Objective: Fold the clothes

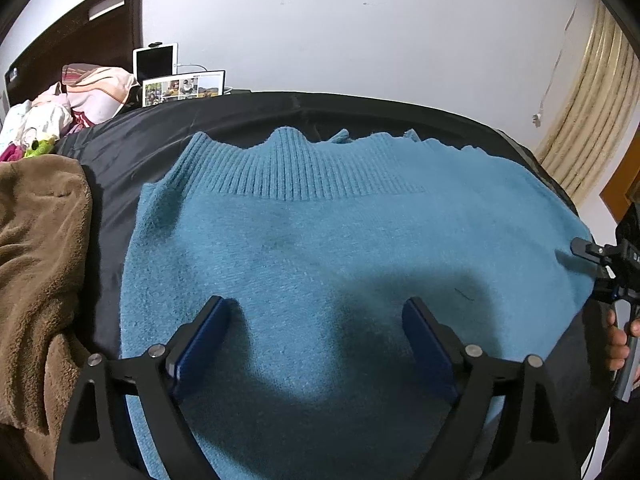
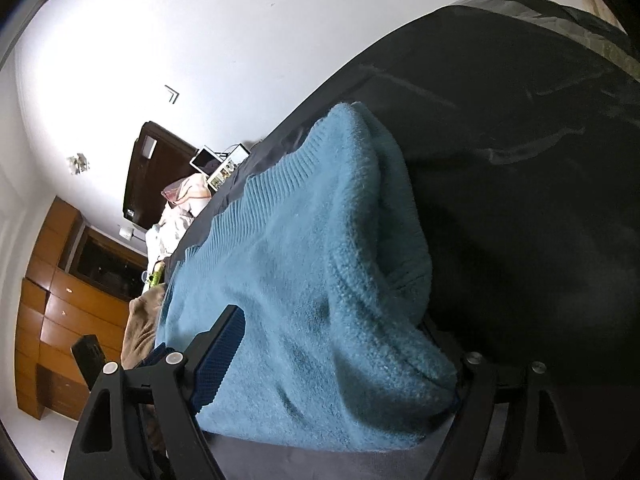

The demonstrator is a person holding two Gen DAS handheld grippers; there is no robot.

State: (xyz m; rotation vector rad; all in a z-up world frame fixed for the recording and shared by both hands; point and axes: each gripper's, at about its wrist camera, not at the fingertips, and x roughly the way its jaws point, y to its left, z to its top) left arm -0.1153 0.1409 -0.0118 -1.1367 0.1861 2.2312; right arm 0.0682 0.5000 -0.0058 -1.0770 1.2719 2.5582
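Left wrist view first: the blue sweater is spread flat on the black sheet covering the bed, ribbed hem on the far side from me, its long run going left to right across the frame. My left tool sits right over the near middle of it, jaws spread wide, with nothing between the pads. I can't tell whether the tips are touching the knit or hanging just above it. Over at the right edge of the sweater I can see my right tool coming in sideways at the fabric edge. A brown fleece blanket is bunched up just beside the sweater on the left.

Right wrist view: everything's rotated because that tool is turned on its side. The sweater edge is a thick, doubled-over bundle sitting between the jaws of the right tool. One blue pad is against the top face of the knit, and the other finger is buried under the fabric, so I can't see it. The jaws look fairly far apart, so I'd guess it's straddling the edge rather than pinching it, but honestly I can't tell for sure.

So the right side is the one at the edge, and I'd say the fold goes from there across toward the left.
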